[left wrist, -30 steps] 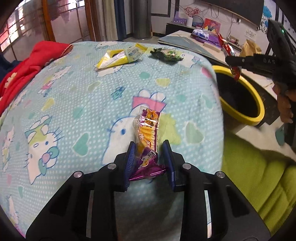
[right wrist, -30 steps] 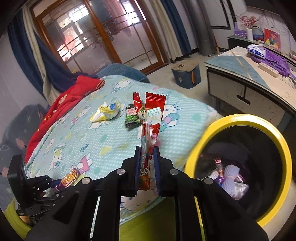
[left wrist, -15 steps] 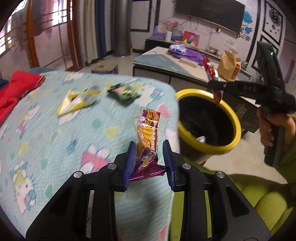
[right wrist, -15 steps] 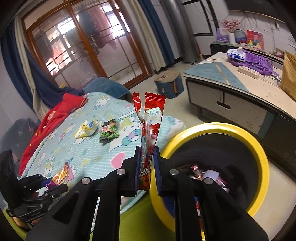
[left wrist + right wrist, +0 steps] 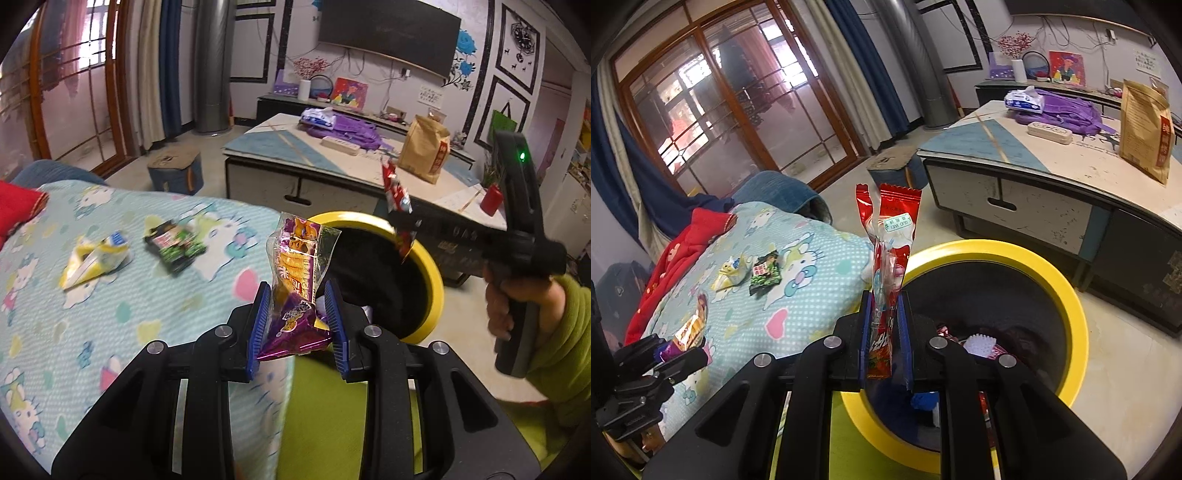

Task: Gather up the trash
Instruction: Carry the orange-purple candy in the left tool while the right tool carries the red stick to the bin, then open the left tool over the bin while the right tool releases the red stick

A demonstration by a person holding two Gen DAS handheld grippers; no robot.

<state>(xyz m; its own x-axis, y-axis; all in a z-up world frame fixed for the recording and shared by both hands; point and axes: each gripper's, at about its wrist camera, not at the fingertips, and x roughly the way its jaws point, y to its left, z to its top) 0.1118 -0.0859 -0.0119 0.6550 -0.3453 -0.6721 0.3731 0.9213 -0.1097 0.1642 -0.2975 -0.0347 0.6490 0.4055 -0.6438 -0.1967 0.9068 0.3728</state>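
Note:
My left gripper [image 5: 297, 295] is shut on an orange and purple snack wrapper [image 5: 299, 266], held at the edge of the patterned blanket [image 5: 92, 302] next to the yellow-rimmed bin [image 5: 428, 269]. My right gripper [image 5: 884, 299] is shut on a red snack wrapper [image 5: 892, 236] that stands upright over the near rim of the bin [image 5: 1067, 291]. The bin holds several discarded wrappers. In the left wrist view the right gripper [image 5: 400, 225] hangs above the bin with the red wrapper [image 5: 395, 188]. A yellow wrapper [image 5: 92, 258] and a green wrapper [image 5: 173, 247] lie on the blanket.
A low cabinet table [image 5: 1034, 192] stands behind the bin with a brown paper bag [image 5: 1145, 129], a purple backpack [image 5: 1067, 110] and a power strip on it. A red cloth [image 5: 683, 251] lies at the blanket's far side. A small stool [image 5: 175, 171] sits on the floor.
Both grippers have swung from over the blanket toward the bin, each keeping its wrapper. The bin now fills more of the right wrist view, and the left gripper rose a little.

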